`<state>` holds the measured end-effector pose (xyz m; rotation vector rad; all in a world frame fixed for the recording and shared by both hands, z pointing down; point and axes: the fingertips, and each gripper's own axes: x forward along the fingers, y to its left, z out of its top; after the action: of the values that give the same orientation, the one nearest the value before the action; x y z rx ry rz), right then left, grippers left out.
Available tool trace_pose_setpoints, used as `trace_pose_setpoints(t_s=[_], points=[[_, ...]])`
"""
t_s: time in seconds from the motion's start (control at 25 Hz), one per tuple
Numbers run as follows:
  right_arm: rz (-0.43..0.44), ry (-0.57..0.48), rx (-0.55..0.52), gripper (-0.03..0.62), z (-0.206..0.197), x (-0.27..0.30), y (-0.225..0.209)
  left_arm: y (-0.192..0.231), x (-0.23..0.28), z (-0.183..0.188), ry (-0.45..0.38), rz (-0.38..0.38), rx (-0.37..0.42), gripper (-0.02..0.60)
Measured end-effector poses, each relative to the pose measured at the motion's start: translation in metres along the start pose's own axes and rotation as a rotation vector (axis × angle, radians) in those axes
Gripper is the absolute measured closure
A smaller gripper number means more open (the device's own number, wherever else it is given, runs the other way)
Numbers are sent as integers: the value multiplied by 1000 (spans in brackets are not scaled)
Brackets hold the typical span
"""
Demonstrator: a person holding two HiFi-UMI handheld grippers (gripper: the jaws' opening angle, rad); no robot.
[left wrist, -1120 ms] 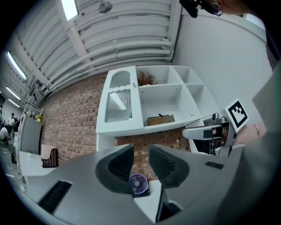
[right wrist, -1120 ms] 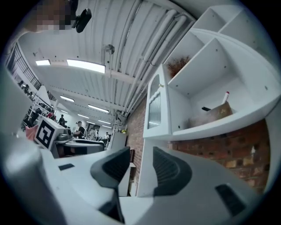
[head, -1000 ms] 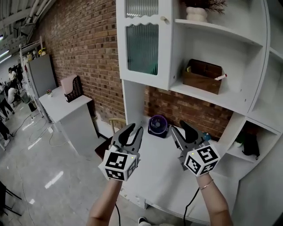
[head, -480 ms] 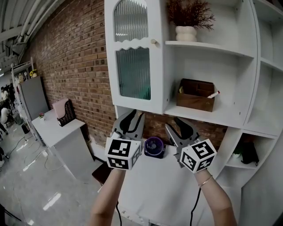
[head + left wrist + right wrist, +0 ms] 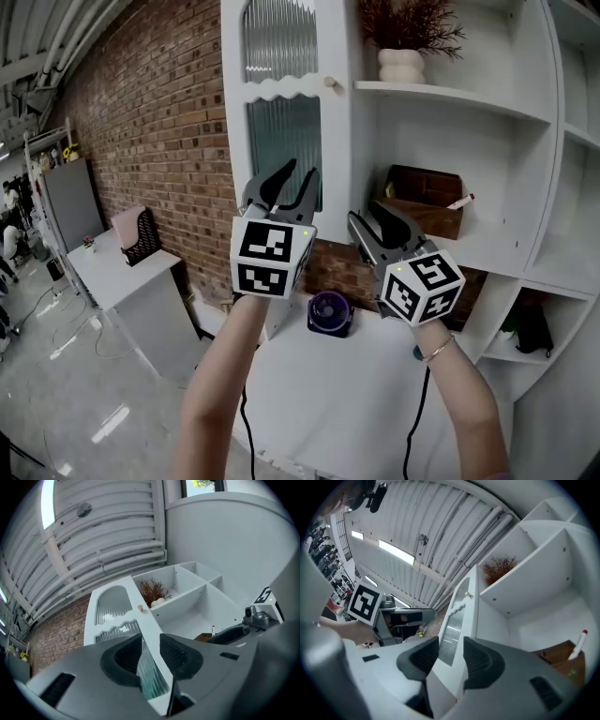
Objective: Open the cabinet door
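Finding: since a second ago both tongs have risen from over the worktop (image 5: 328, 403) to the height of the cabinet door (image 5: 281, 56). The left tongs (image 5: 298, 178) now stand in front of the door's lower ribbed pane. The right tongs (image 5: 371, 216) are at 4 o'clock of them, before the open shelf with the wooden box (image 5: 427, 214).

State of the tongs: the left jaws have just been opening further and stand released. In the left gripper view only the distant door shows through the gap, with nothing between the pads. The right jaws are likewise released and empty, at an unchanged spread.

The task's thing: the door is shut, flush with the cabinet frame. Its small knob (image 5: 330, 82) sits on the door's right edge, at 1 o'clock of the left tongs and at 11 o'clock of the right. Neither tongs touch the door or the knob.

Assessment: we judge this to be the approach, with the opening itself not begun. The widened left jaws suggest a preparation to take the knob. The next move calls for a further rise toward 1 o'clock and a closing on that small knob, which will be easy to miss or slip off.
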<state>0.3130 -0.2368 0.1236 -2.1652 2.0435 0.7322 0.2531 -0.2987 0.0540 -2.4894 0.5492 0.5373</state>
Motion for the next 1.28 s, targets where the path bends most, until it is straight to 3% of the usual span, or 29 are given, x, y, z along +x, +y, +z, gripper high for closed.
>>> trace_pose_setpoints(t_s=[0.2,0.72,1.08,1.28], points=[[-3,-25,-63,441,12,20,-13,16,35,25,-30,17,59,477],[14,-84,-85,441,25,45,-46,32,114,60,-35,43,123,451],[41,-107,-69,441,23,51,-54,32,136,71,-35,55,156,448],[59,-111,-59,441,22,50,-53,30,144,73,-20,39,136,448]])
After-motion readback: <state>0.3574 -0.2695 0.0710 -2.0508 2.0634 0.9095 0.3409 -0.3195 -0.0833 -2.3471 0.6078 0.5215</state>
